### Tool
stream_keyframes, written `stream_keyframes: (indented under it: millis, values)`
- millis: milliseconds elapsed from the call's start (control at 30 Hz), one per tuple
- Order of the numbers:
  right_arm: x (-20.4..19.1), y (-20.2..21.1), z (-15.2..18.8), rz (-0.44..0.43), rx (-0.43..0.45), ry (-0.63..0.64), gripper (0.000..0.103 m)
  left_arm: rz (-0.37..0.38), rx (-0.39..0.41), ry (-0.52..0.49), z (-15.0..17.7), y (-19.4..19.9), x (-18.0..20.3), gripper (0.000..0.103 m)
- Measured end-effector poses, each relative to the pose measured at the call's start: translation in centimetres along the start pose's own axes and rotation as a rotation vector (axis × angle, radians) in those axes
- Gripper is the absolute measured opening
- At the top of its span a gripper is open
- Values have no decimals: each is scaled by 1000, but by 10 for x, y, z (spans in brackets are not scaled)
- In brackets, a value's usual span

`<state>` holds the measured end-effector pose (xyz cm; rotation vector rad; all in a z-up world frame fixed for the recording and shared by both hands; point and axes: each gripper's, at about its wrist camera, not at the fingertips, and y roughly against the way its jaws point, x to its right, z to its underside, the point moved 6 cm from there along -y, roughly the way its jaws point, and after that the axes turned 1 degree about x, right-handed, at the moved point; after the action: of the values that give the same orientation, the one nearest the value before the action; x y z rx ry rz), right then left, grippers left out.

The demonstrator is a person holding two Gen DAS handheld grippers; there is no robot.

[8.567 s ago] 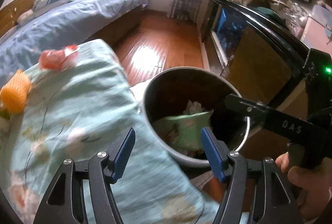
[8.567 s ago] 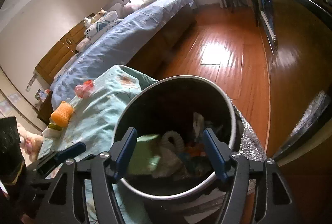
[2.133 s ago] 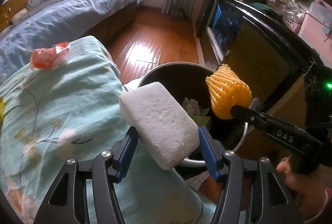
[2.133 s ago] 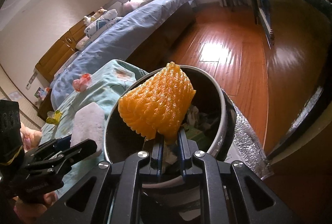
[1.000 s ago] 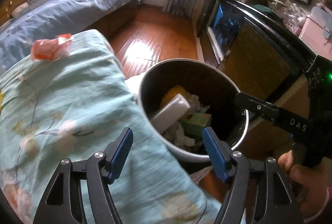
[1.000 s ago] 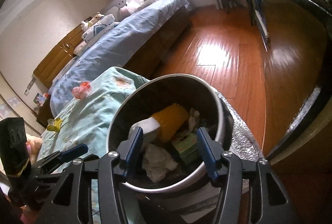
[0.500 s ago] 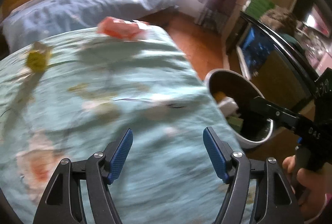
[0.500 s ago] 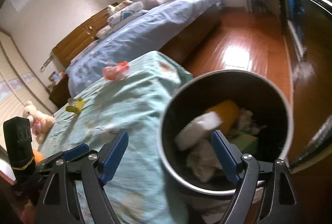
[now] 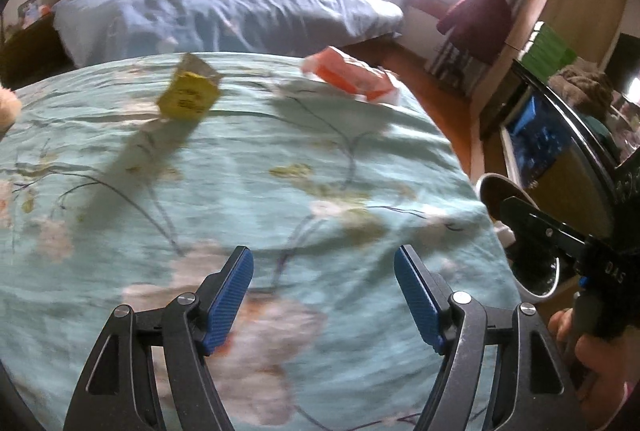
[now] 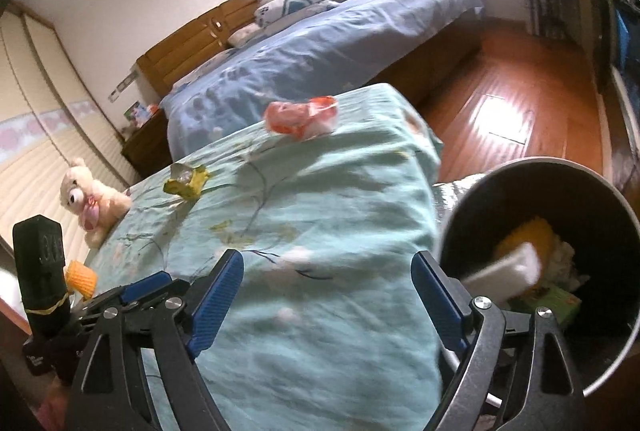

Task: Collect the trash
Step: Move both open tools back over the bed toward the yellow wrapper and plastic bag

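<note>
A yellow wrapper point(image 9: 189, 96) and a red-and-white wrapper point(image 9: 352, 79) lie on the far part of the teal flowered cloth point(image 9: 248, 191). Both show in the right wrist view, the yellow wrapper point(image 10: 186, 183) left of the red-and-white one point(image 10: 302, 118). My left gripper point(image 9: 323, 293) is open and empty above the cloth, well short of both. My right gripper point(image 10: 328, 291) is open and empty over the cloth's edge beside the round trash bin point(image 10: 600, 191), which holds a white foam block point(image 10: 504, 273), an orange foam net point(image 10: 528, 231) and other scraps.
A blue bed point(image 10: 320, 47) lies behind the cloth-covered surface. A teddy bear point(image 10: 90, 199) sits at the cloth's left edge, with a small orange piece point(image 10: 80, 276) below it. Wooden floor point(image 10: 500, 111) and a dark cabinet point(image 9: 560, 151) lie to the right.
Both grippers have swung left, away from the bin and toward the cloth. The wrappers now sit nearer the middle of both views. Both stay open and empty.
</note>
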<state>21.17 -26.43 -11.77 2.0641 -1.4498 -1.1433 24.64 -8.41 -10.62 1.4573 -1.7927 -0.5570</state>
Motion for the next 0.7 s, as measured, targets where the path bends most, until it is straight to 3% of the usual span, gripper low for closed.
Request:
stream_keyframes:
  millis: [367, 700]
  values:
    - [-20, -32, -18, -38, -12, 53, 88, -63, 10, 53, -21, -8, -40, 73]
    - [-18, -82, -54, -59, -37, 88, 88, -138, 33, 72, -60, -31, -69, 73]
